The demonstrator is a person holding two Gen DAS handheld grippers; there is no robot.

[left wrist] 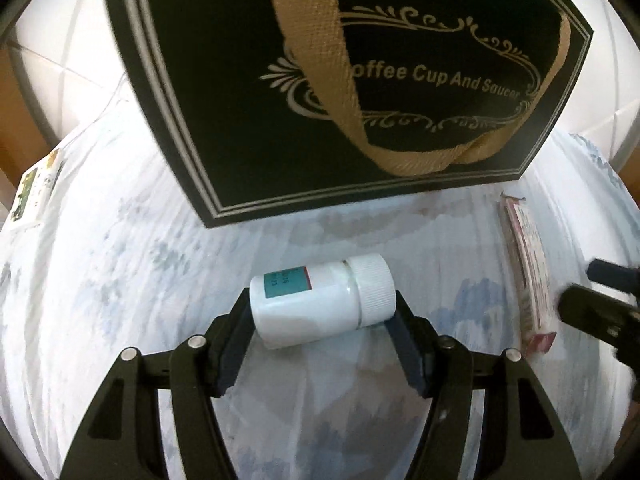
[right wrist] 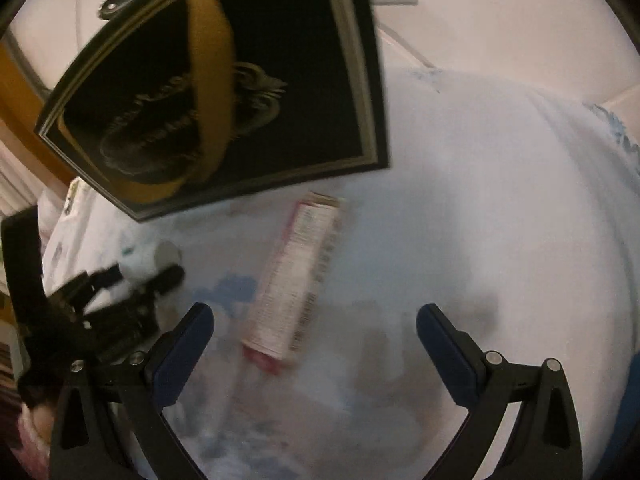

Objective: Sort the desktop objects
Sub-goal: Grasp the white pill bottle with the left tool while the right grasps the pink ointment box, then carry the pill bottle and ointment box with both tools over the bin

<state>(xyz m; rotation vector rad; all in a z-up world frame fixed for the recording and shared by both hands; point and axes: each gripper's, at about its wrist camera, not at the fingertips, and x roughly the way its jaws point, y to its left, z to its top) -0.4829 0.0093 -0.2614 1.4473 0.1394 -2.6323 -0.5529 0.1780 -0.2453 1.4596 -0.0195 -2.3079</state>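
Two grippers work at once. From the left wrist view, our left gripper (left wrist: pixel 322 312) squeezes the white pill bottle (left wrist: pixel 320 300) lying low in the middle; next we should lift it. From the right wrist view, our right gripper (right wrist: pixel 314 320) is wide open and empty, and the pink box (right wrist: pixel 294 280) lies between its fingers, left of middle, so we should go lower and close.
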